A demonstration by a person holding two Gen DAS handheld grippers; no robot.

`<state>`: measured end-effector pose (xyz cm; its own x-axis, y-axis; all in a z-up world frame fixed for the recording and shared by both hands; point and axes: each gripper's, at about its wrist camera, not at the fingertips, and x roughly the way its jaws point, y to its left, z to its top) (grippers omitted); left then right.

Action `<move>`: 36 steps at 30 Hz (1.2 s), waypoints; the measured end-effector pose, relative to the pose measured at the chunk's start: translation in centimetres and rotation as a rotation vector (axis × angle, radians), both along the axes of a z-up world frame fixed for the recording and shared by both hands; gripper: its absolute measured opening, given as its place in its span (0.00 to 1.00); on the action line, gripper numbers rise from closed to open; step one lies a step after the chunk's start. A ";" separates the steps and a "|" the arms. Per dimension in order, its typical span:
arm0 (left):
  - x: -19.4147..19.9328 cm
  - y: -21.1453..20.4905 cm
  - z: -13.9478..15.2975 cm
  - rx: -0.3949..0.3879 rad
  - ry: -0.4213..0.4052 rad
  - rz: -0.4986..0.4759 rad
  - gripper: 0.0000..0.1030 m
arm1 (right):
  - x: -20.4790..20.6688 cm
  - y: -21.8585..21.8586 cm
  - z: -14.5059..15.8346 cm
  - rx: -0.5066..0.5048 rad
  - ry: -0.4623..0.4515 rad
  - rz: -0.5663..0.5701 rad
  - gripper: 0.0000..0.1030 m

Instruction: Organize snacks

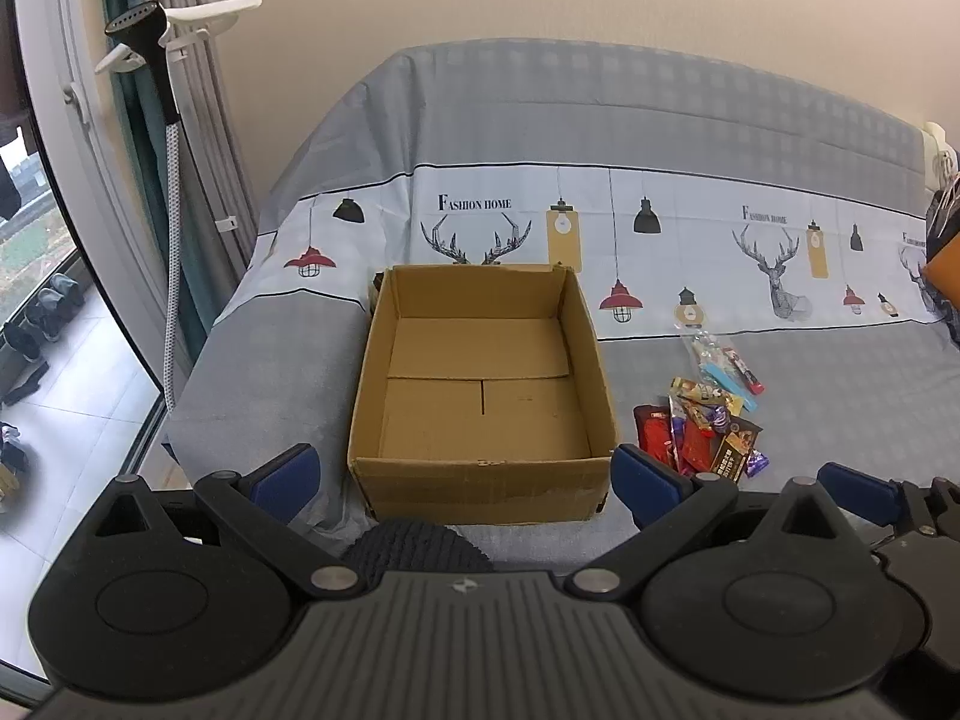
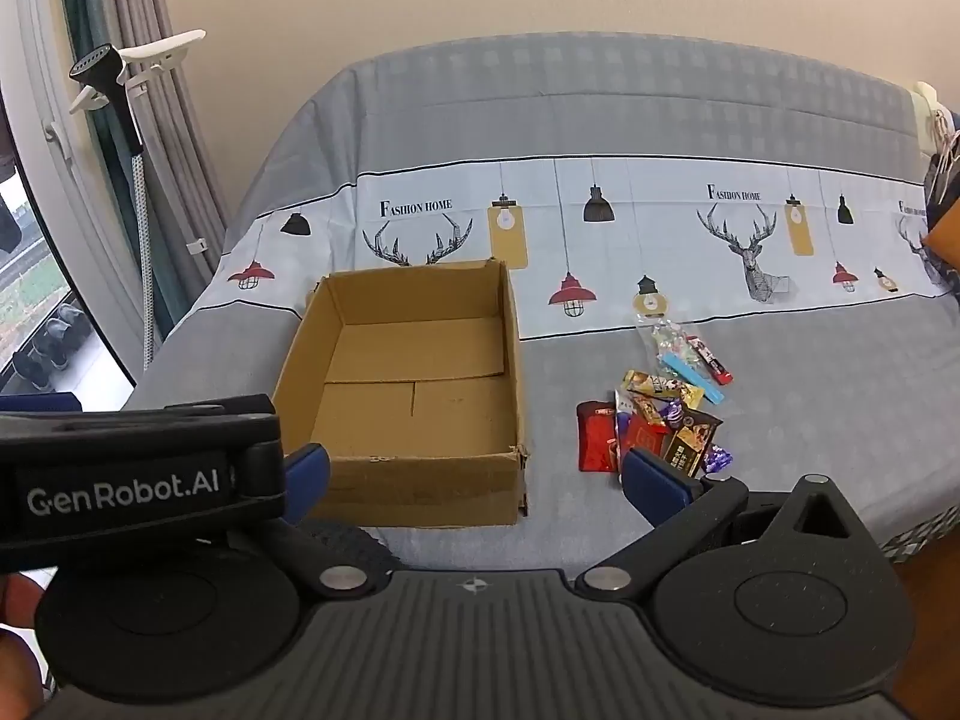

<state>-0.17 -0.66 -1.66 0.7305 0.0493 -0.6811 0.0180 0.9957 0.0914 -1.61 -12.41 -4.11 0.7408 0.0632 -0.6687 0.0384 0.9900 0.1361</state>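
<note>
An open brown cardboard box [image 1: 480, 414] [image 2: 414, 402] stands empty on the bed. To its right lies a small pile of snack packets [image 1: 714, 426] [image 2: 654, 420]: red, gold, purple and dark wrappers, plus a clear bag with a blue strip [image 1: 723, 369] [image 2: 690, 360]. My left gripper [image 1: 468, 480] is open in front of the box's near wall, nothing between its blue pads. My right gripper [image 2: 480, 480] is open too, empty, its right pad [image 2: 654, 480] just short of the pile. The left gripper's black body [image 2: 138, 468] shows at the left of the right wrist view.
A grey bed cover [image 1: 600, 138] printed with deer and lamps spreads under everything. A garment steamer on a pole [image 1: 168, 120] and curtains stand left by the window, shoes [image 1: 48, 312] on the floor there. An orange bag [image 1: 945, 276] sits at the far right. A dark knitted thing [image 1: 414, 540] lies near.
</note>
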 end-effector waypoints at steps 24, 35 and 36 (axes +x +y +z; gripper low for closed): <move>0.2 0.4 -0.1 -0.026 0.014 -0.005 1.00 | -0.2 -0.2 -0.4 -0.001 0.009 0.000 1.00; 0.1 0.4 -0.5 -0.025 0.020 -0.005 1.00 | -0.3 0.0 -0.8 -0.003 0.014 0.003 1.00; 0.1 0.4 -0.5 -0.026 0.021 -0.005 1.00 | -0.3 0.0 -0.7 -0.004 0.014 0.002 1.00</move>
